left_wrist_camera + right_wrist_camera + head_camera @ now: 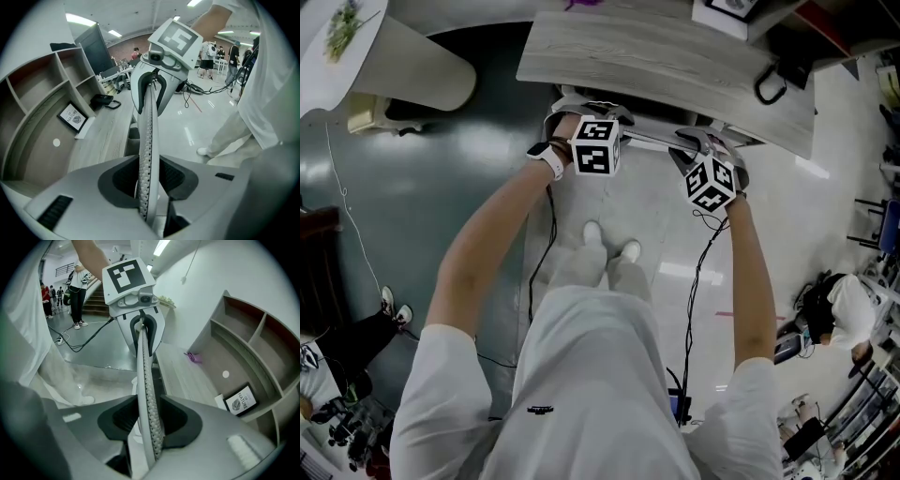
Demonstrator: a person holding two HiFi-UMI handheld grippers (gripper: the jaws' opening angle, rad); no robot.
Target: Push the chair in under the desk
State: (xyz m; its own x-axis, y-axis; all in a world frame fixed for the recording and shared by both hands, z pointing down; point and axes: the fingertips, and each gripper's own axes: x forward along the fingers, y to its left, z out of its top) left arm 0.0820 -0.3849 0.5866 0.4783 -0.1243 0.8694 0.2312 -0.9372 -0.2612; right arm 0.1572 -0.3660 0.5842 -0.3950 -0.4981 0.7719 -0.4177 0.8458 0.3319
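The chair's back (649,141) shows as a thin pale perforated edge, right against the front of the light wood desk (656,56). My left gripper (581,105) is at the edge's left end and my right gripper (698,142) at its right end. In the left gripper view the chair's back (146,140) runs between the dark pads of the left gripper (149,176), which close on it from both sides. In the right gripper view the chair's back (146,376) is clamped the same way in the right gripper (151,420). The chair's seat and legs are hidden.
A shelf unit with open cubbies stands on the desk, with a framed picture (72,117) leaning inside and a black object (105,101) on the desktop. Cables (546,244) trail over the glossy floor by my feet (609,251). A white round table (356,56) stands left; a person (848,309) crouches right.
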